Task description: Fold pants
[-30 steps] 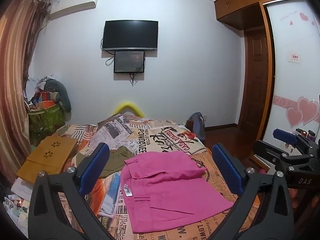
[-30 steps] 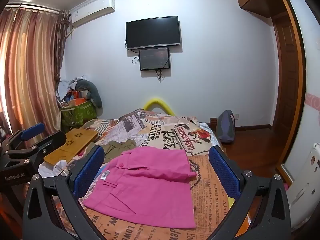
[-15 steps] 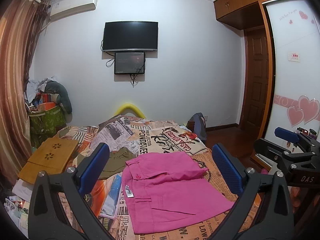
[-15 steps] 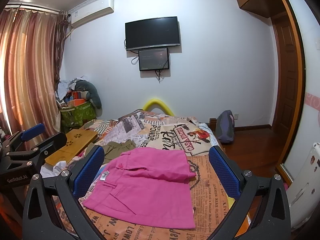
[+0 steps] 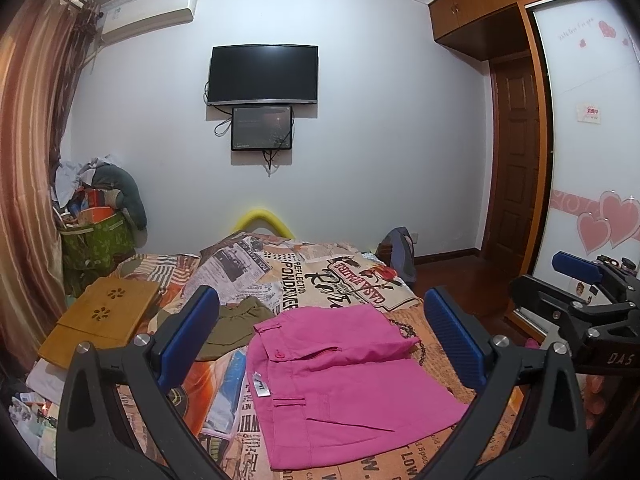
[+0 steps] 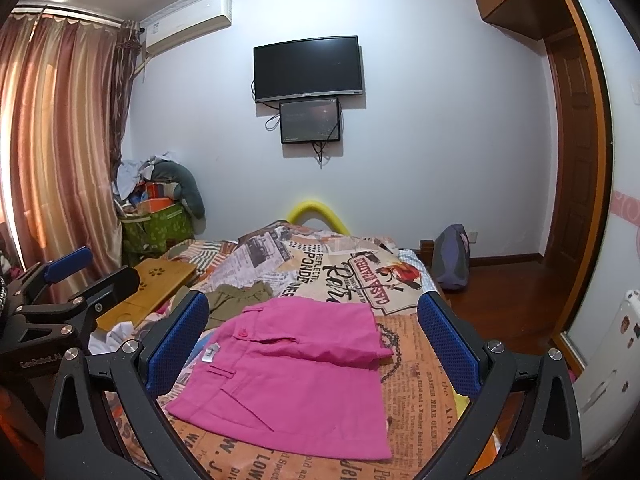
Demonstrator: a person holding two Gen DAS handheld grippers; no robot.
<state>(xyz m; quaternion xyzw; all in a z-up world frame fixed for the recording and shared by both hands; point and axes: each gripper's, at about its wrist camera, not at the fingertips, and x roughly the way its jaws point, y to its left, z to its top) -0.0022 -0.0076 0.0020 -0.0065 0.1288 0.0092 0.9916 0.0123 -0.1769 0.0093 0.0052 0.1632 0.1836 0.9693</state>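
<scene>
Right on the bed lie the bright pink cotton pants (image 5: 340, 376) — folded into a neat, flat block, with a pink button and a small white tag near the waistband. In the right wrist view the same pants (image 6: 296, 364) sit in the middle of the bedspread, touching nothing but the cloth under them.

Under them is the busy newspaper-print bedspread (image 5: 320, 276) with big letters and orange patches. Just beside the pants, toward the far left, lies a crumpled olive-green piece of clothing (image 5: 230, 322). Farther left rests a flat wooden board with flower-shaped holes (image 5: 104, 316).

The left gripper (image 5: 318, 338) hovers above the pants with its blue-padded jaws spread wide, and it holds nothing. The right gripper (image 6: 312, 340) is the same — jaws wide apart, nothing between them, up in the air over the pants. Each gripper shows at the edge of the other's view.

On the white wall at the back hangs a black flat television (image 5: 264, 74) with a smaller dark screen (image 5: 262, 128) just under it. A brown wooden door (image 5: 516, 152) stands at the right, and striped reddish-brown curtains (image 6: 56, 152) hang at the left.
</scene>
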